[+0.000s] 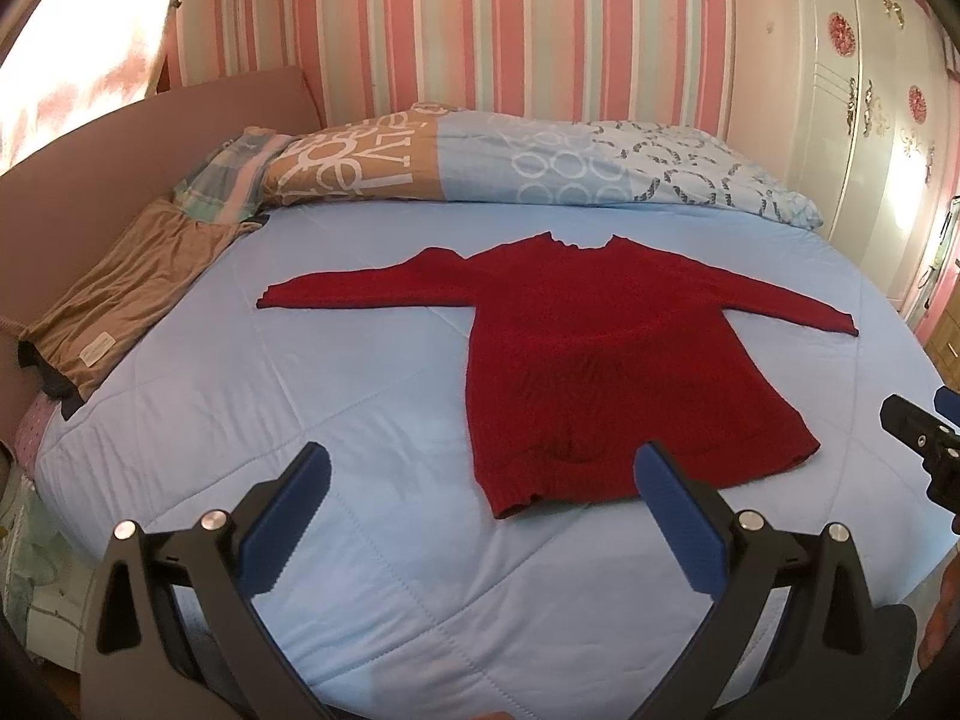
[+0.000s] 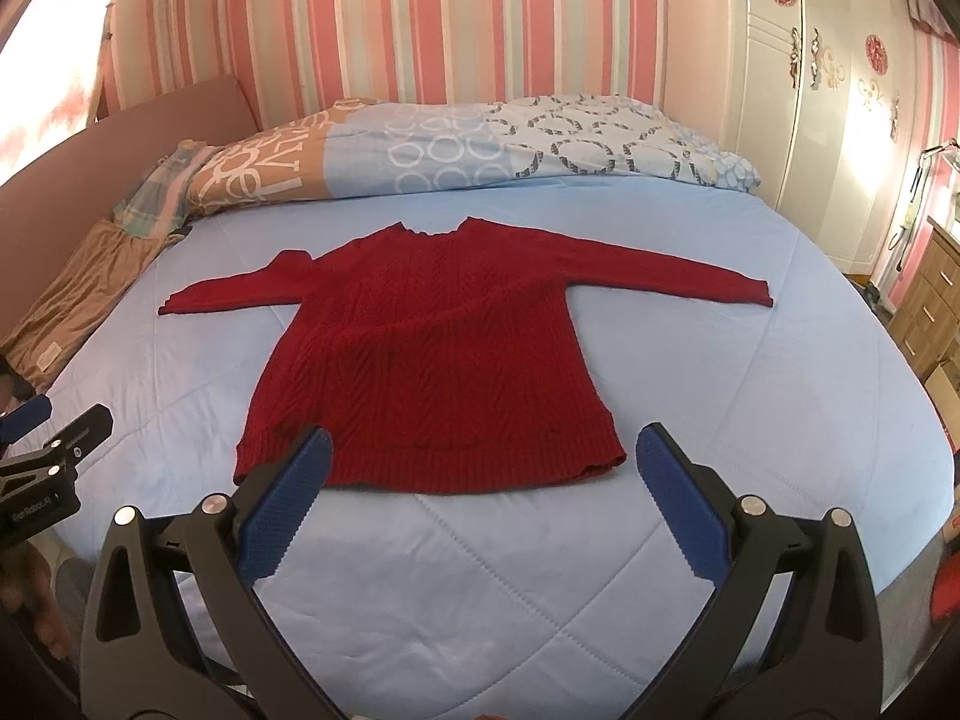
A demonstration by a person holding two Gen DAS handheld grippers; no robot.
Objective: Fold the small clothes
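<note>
1. One red cable-knit sweater (image 2: 432,348) is laid flat on the light blue quilted bed cover (image 2: 720,420), near the middle of the bed.
2. Its body's long axis runs from the ribbed hem (image 2: 432,465), at the near end by the grippers, to the neckline (image 2: 432,228), which points toward the bedding at the far wall.
3. Both sleeves are spread out sideways, across that axis: the left sleeve (image 2: 228,294) points toward the pink headboard (image 2: 180,114), and the right sleeve (image 2: 678,276) toward the white wardrobe (image 2: 780,90).
4. The left gripper (image 1: 480,471) is held above the near part of the cover, its blue-padded fingers (image 1: 288,522) spread wide with nothing between them; the sweater's hem corner is seen past the right-hand finger.
5. The right gripper (image 2: 483,456) is held just short of the hem, its fingers (image 2: 684,504) likewise spread wide and holding nothing.
6. A folded brown garment (image 1: 120,306) is seen at the left edge of the bed, well apart from the sweater.
7. A patterned blue and tan duvet (image 1: 540,162) is bunched along the far side, below the pink striped wallpaper (image 1: 480,30).
</note>
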